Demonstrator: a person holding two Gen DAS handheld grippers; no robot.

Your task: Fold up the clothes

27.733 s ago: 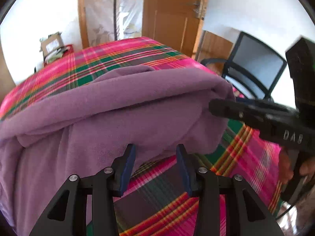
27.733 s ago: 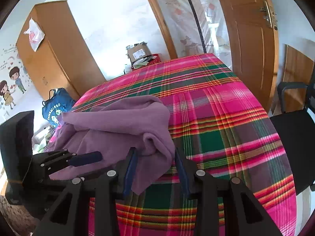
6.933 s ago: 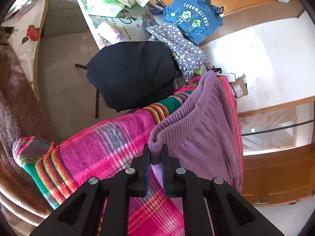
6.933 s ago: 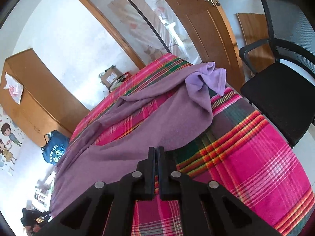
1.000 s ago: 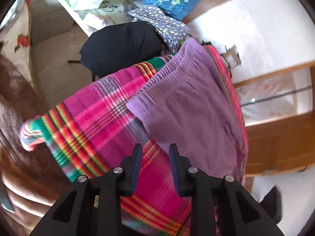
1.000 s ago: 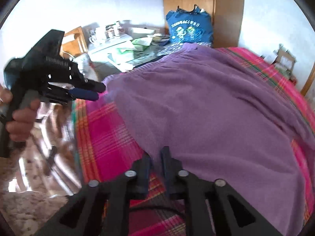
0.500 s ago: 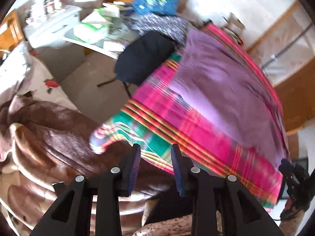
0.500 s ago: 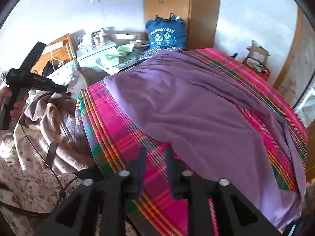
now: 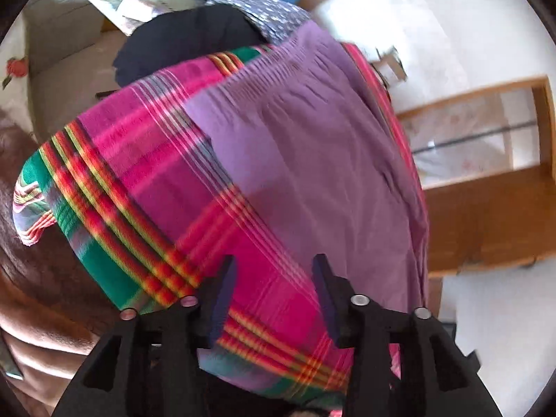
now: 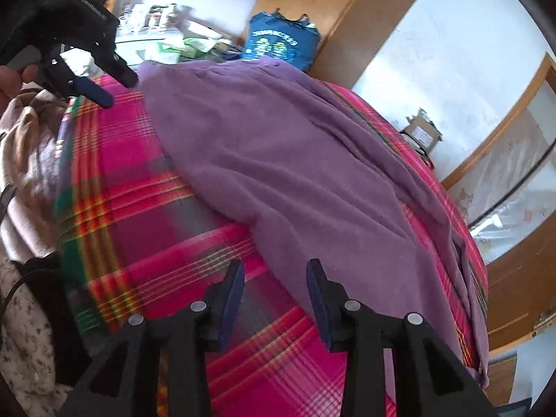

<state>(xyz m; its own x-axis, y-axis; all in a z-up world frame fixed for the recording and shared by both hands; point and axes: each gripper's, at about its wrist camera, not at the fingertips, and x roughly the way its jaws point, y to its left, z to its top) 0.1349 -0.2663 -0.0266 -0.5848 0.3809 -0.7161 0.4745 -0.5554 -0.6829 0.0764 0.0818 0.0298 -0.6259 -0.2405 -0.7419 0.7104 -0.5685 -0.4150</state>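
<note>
My left gripper (image 9: pixel 274 285) sits at the bottom middle of its own view, jaws apart and opening, with nothing between them but the plaid blanket (image 9: pixel 146 160) below. My right gripper (image 10: pixel 274 288) is the same in its view: jaws spread and opening, empty, hanging over bare plaid (image 10: pixel 139 215) just beside the near edge of the purple garment (image 10: pixel 295 146).

In the right view I also see my left gripper (image 10: pixel 114 87) at the upper left, held in my hand (image 10: pixel 14 80), its tips close to the upper left corner of the garment; I cannot tell whether they touch it.

The purple garment (image 9: pixel 312 160) lies spread flat across the blanket. In the left view it fills the centre and right, running from a ribbed hem at the top down to the lower right. In the right view it stretches from the upper left to the lower right edge of the bed, with long soft creases along its far side.

Past the hem, in the left view, a dark cloth (image 9: pixel 187 41) and a spotted cloth (image 9: pixel 257 0) lie at the top. A blue bag (image 10: pixel 281 45) stands against a wooden cupboard (image 10: pixel 351 10) in the right view, top centre. A cardboard box (image 10: pixel 422 132) sits on the floor at the right, near a wooden door frame (image 10: pixel 500 132). Brown bedding (image 9: pixel 31 299) bunches at the lower left of the left view.
</note>
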